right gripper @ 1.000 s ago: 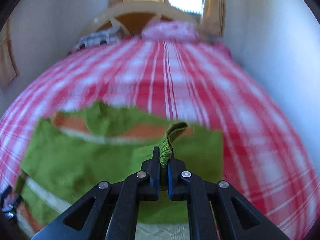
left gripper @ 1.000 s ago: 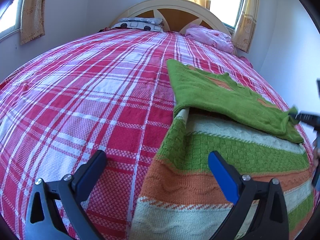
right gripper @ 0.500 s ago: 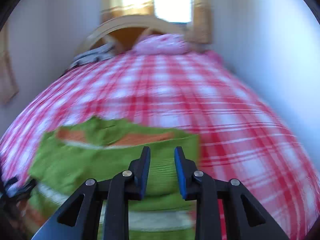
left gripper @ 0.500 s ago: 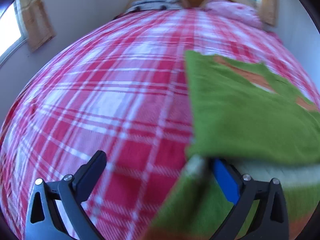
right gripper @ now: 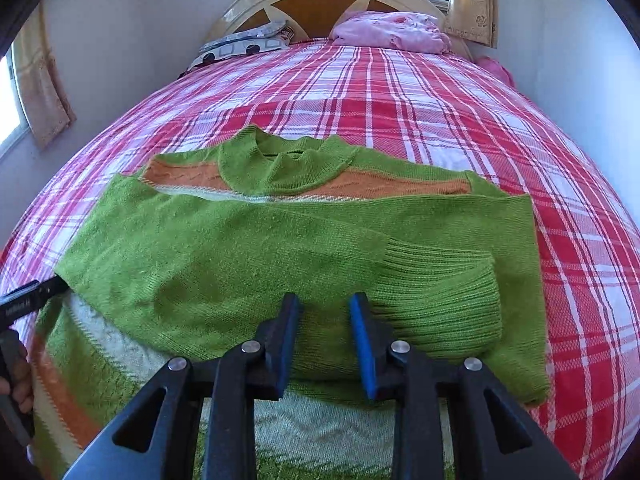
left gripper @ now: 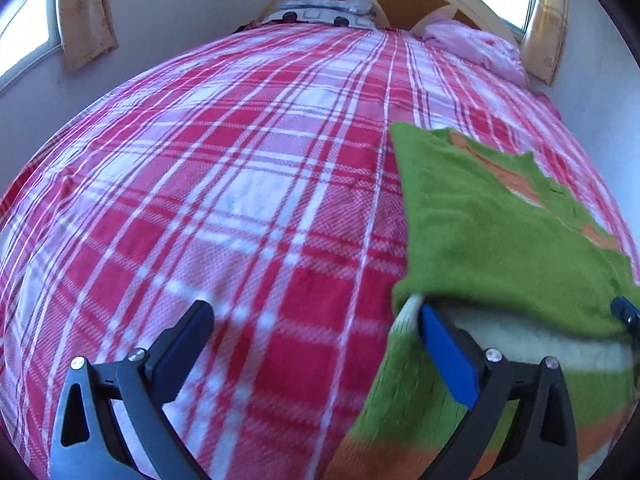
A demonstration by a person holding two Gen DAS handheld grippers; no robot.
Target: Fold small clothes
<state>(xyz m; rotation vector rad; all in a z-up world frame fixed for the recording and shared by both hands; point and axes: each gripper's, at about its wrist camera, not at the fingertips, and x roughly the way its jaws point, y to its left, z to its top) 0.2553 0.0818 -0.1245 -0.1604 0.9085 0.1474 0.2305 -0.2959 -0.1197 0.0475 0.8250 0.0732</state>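
Note:
A green knit sweater with orange and white stripes lies flat on the bed, neck towards the headboard, both sleeves folded across the chest. The ribbed cuff rests on top at the right. My right gripper hovers just over the folded sleeve. Its jaws are opening, and nothing is pinched between the blue pads. My left gripper stands wide open at the left side edge of the sweater. Its right finger has its tip tucked at the fold under the sleeve, and the left finger is over bare bedcover.
The red and white plaid bedcover spreads wide to the left and beyond the sweater. A pink pillow and a patterned pillow lie by the headboard. White walls close in on both sides. A hand shows at the left edge.
My right gripper has let go of the cuff, opened and drawn back, and the sleeve now lies flat. My left gripper has moved forward to the sweater's side edge, still open.

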